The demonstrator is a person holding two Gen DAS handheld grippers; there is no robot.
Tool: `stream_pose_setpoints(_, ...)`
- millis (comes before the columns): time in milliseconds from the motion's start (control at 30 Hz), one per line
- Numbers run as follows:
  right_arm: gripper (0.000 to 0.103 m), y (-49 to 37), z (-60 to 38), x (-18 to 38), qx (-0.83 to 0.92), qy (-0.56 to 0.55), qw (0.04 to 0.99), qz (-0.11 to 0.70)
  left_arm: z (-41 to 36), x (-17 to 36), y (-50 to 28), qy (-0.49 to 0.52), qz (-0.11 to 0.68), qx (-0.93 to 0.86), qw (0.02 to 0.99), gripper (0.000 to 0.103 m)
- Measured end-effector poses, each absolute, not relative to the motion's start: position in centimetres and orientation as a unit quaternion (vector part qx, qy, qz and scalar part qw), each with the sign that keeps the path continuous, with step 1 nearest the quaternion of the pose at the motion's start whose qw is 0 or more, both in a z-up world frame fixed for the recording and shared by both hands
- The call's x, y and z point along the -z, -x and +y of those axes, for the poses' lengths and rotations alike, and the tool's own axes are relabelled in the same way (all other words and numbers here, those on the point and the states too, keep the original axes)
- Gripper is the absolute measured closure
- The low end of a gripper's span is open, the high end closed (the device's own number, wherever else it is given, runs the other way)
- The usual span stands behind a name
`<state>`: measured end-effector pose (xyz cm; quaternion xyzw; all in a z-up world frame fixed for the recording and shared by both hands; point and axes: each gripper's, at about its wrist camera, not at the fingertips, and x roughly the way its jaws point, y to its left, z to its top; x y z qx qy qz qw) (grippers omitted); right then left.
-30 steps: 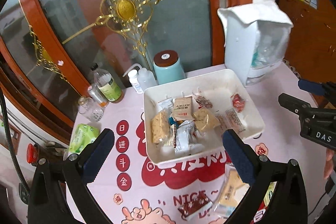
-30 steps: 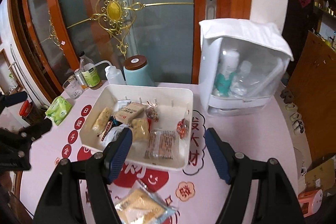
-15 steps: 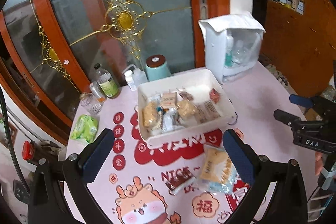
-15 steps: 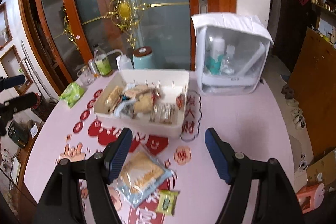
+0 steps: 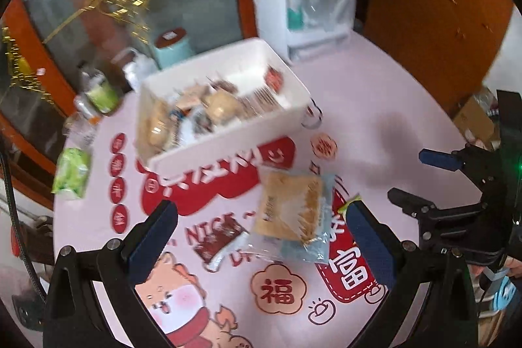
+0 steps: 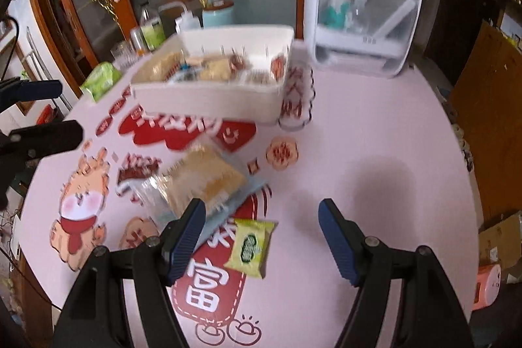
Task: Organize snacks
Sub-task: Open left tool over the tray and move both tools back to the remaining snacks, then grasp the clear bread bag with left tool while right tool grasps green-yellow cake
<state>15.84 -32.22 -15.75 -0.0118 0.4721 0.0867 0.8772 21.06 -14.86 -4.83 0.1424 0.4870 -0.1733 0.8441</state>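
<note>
- Left gripper [image 5: 261, 237]: jaws spread wide, nothing between the pads, poised above the table [image 5: 375, 106] over the loose snacks.
- Right gripper [image 6: 261, 237]: jaws likewise apart and empty, above the green packet [image 6: 249, 247].
- Bin [image 5: 228, 149]: white, at mid-table, holding a heap of wrapped snacks; blurred in both views.
- Cracker pack [image 5: 290, 211]: clear wrapper, flat on the table in front of the bin, between the left gripper's fingers as seen from the left wrist.
- Brown packet [image 5: 218, 240]: just beside the cracker pack, toward the left gripper's left finger.
- Green packet: flat on the red printed panel, near the cracker pack, apart from it.
- Tissue pack [image 5: 70, 172]: green, at the table's left edge.
- Cabinet [image 6: 362, 18]: white with a clear front, behind the bin.
- Bottles [image 6: 150, 28]: clustered left of the bin, against the glass door.
</note>
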Motion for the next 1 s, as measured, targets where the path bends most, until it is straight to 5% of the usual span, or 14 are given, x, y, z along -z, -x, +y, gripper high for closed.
stream_pose_setpoints(533, 0.031, -16.4, -29.8, 27.0, -0.081, 0.011, 0.836, 0.543, -19.0, 19.2, -23.7, -0.162, 0.582, 0.218, 0.767, 0.001)
stream_pose_setpoints(633, 0.044, -16.8, -29.4, 27.1, -0.067, 0.04, 0.844, 0.53, -19.4, 20.3, -24.3, -0.164, 0.588, 0.221, 0.76, 0.001)
stream_pose_setpoints(700, 0.061, -17.2, -29.9, 26.9, -0.059, 0.032, 0.848, 0.525, -19.8, 20.9, -24.6, -0.165, 0.592, 0.224, 0.757, 0.001)
stream_pose_setpoints(1000, 0.062, -18.1, -31.6, 26.8, -0.038, 0.015, 0.853, 0.52, -21.8, 23.5, -25.5, -0.194, 0.593, 0.227, 0.748, 0.001)
